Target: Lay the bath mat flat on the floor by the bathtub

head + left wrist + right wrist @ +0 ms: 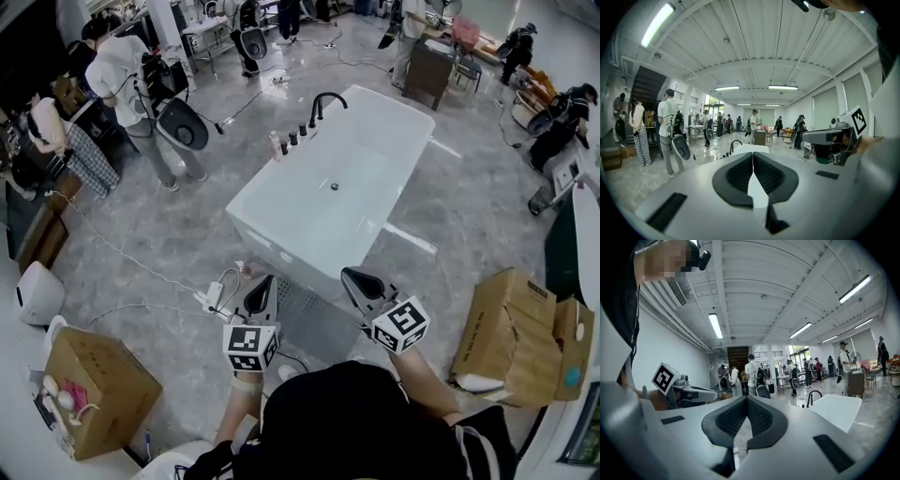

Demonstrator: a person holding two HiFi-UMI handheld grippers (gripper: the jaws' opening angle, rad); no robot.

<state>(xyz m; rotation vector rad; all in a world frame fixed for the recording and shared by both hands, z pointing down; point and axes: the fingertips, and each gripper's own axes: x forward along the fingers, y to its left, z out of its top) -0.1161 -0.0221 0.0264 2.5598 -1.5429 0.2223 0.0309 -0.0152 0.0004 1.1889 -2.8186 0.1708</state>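
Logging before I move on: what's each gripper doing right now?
Left gripper: closed, nothing held.
Right gripper: closed, nothing held.

The bath mat [314, 317] is a grey, dotted-textured sheet lying flat on the pale marbled floor [169, 244]. It sits at the 6 o'clock end of the white, empty bathtub [272, 242], right up against the tub's short wall. The tub stretches away towards 1 o'clock, and a black tap [323, 101] stands on its far rim.
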